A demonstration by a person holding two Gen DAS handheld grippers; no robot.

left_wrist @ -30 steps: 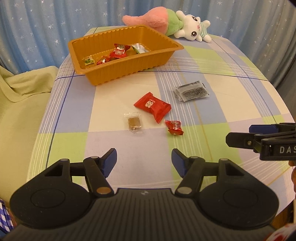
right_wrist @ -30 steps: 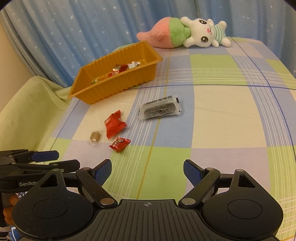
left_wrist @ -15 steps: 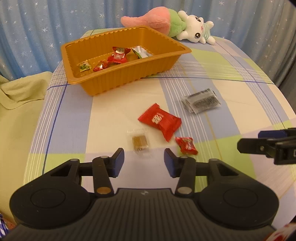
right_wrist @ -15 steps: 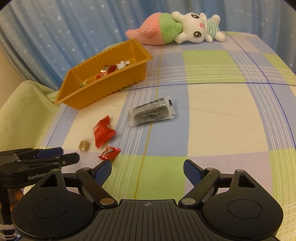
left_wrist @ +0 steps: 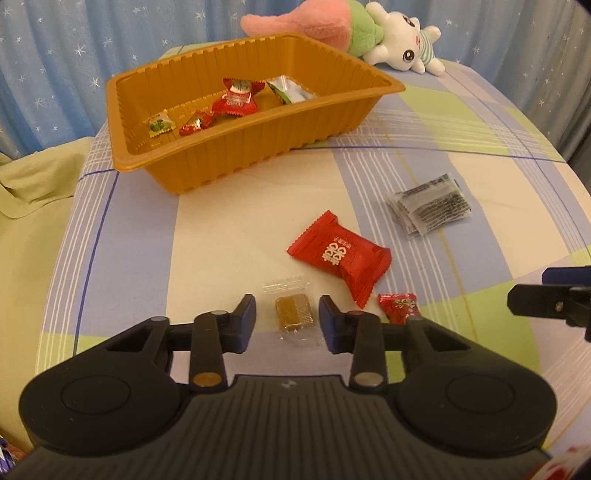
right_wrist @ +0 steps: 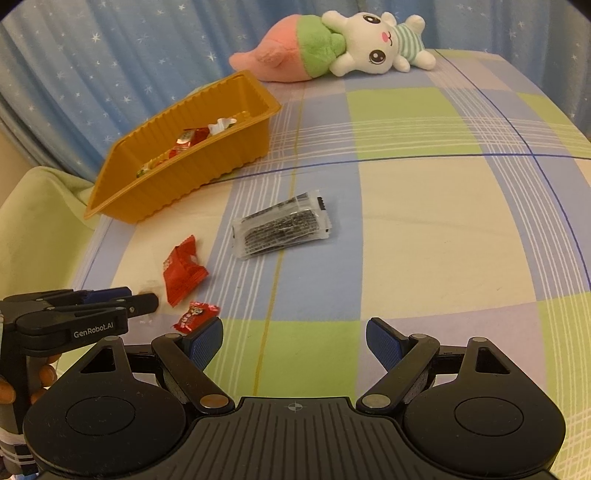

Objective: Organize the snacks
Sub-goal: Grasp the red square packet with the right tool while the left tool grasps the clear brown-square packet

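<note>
My left gripper (left_wrist: 283,317) has just been closing, jaws now narrow around the brown candy (left_wrist: 294,312) in clear wrap, pads not yet touching it. My right gripper (right_wrist: 294,341) is wide apart, holding nothing. Four loose snacks on the checked cloth (left_wrist: 229,236): brown candy, big red packet (left_wrist: 341,256), small red candy (left_wrist: 399,307), dark packet (left_wrist: 430,206). One orange tray (left_wrist: 236,157) holds four wrapped snacks. One plush toy (left_wrist: 369,33) behind it.
</note>
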